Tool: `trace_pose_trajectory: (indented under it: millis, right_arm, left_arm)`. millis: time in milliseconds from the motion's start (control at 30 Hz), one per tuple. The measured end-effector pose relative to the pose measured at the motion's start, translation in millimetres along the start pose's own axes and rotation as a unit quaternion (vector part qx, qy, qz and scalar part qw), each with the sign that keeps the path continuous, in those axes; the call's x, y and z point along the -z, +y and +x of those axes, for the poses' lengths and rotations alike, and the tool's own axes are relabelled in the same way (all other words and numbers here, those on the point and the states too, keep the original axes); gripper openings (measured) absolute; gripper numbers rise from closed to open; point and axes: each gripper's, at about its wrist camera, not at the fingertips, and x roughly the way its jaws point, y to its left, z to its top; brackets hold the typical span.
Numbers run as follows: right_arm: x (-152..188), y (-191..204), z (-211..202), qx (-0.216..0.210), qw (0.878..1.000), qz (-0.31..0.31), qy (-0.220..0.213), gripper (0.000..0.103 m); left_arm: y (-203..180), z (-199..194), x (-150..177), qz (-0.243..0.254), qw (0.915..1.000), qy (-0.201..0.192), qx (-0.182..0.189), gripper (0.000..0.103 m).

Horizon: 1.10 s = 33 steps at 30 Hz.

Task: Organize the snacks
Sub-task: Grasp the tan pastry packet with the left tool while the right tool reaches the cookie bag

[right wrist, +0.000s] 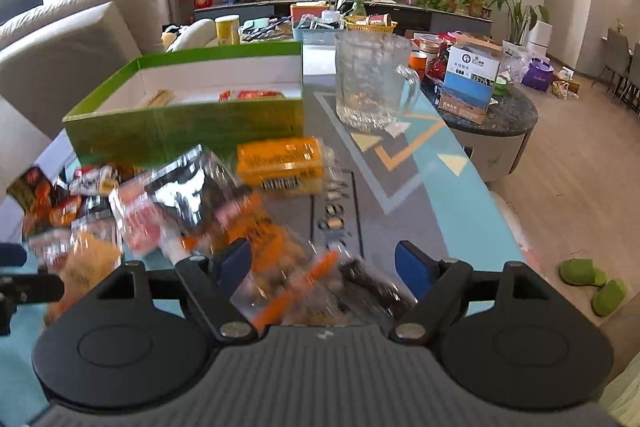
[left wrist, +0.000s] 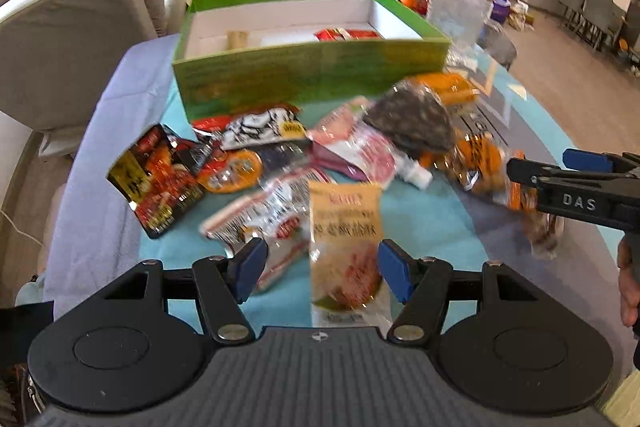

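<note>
A pile of snack packets lies on the table in front of a green box with a white inside that holds a red packet and a tan piece. My left gripper is open, its pads on either side of a yellow-tan packet lying on the cloth. My right gripper is open over a clear orange packet; it shows in the left wrist view at the right. The green box also shows in the right wrist view, with an orange packet in front of it.
A glass mug stands right of the box. A blue-white carton sits on a round side table. A sofa is at the left. Green slippers lie on the floor. More clutter fills the far table.
</note>
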Motion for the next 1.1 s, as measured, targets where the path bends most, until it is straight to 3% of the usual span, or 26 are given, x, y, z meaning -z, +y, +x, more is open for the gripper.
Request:
trace_pose_trajectory:
  millis: [267,733,1100]
  right_arm:
    - [26,-20,-10,-0.001,1.0,0.019,0.014,0.059]
    - [41,-10,-13,-0.042,0.998,0.018,0.049,0.059]
    - [40,-12,-11,-0.044,0.997,0.041,0.044,0.059]
  left_arm:
    - [-8,8,5,0.009,0.9999,0.014,-0.001,0.06]
    - [-12,20,7,0.012,0.9995,0.029,0.0,0.06]
    - [-16,22,10,0.022,0.9994,0.027,0.002,0.061]
